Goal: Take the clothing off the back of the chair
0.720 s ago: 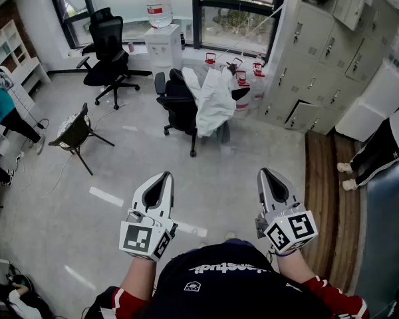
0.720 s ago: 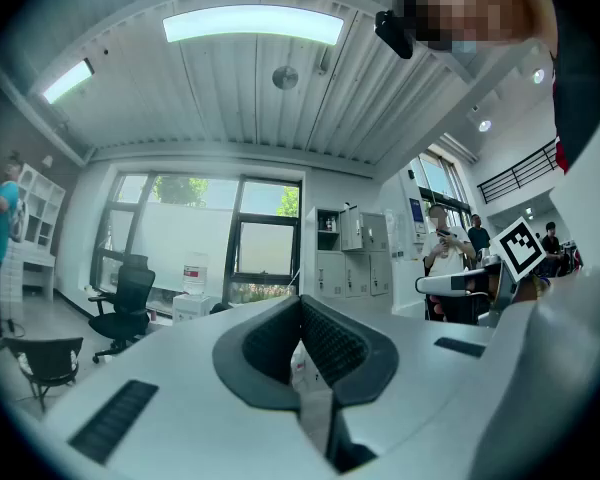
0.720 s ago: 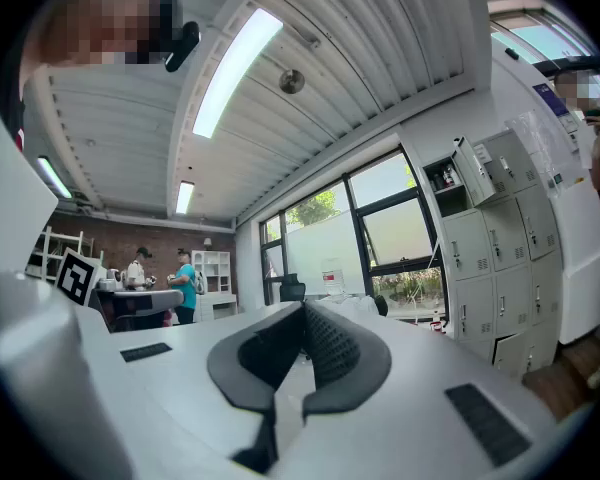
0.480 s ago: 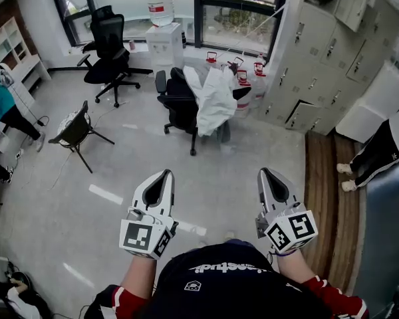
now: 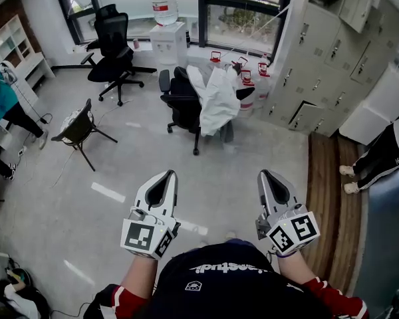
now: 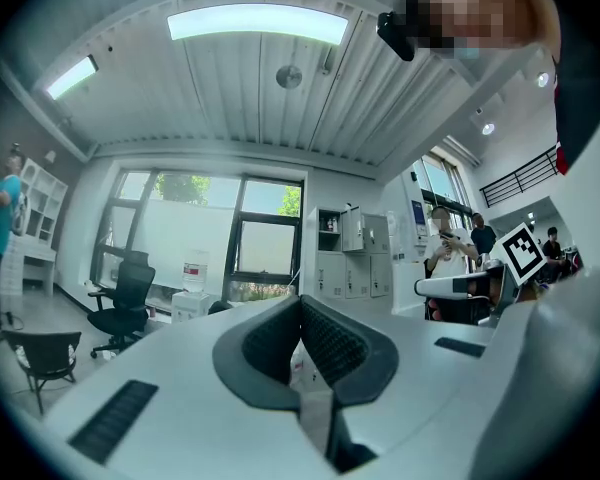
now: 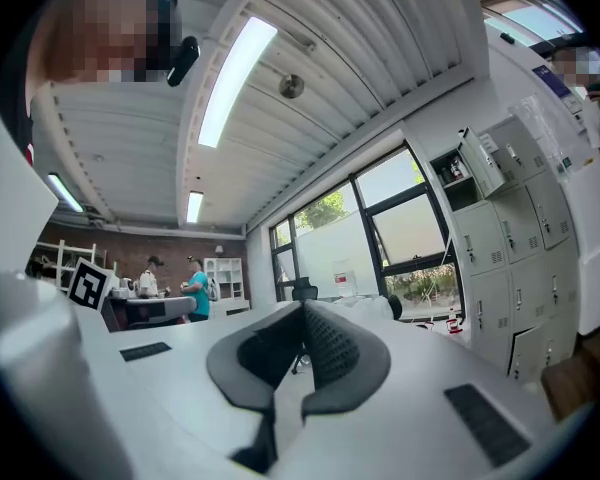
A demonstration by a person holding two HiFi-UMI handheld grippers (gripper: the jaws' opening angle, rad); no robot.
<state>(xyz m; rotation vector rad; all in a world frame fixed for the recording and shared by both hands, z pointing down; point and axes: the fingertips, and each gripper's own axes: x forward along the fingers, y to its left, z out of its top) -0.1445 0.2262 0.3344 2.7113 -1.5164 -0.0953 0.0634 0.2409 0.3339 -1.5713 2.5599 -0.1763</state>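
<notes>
A white garment [image 5: 219,98] hangs over the back of a black office chair [image 5: 180,102] in the middle of the room, far ahead of both grippers. My left gripper [image 5: 169,175] is held level at the lower left of the head view, its jaws together and nothing in them. My right gripper [image 5: 263,174] is level at the lower right, shut and empty too. In the left gripper view the pads [image 6: 325,340] meet at the tip. The right gripper view shows the pads [image 7: 325,346] pressed together, with the white garment [image 7: 372,306] just above them in the distance.
A second black office chair [image 5: 114,46] and a water dispenser [image 5: 168,40] stand by the windows. A small dark chair [image 5: 77,130] is at the left. Grey lockers [image 5: 326,65] line the right wall. Red-capped water bottles [image 5: 247,93] sit behind the draped chair. People stand at the left and right edges.
The room has slid slightly down and right in the head view; both grippers keep their places and stay shut.
</notes>
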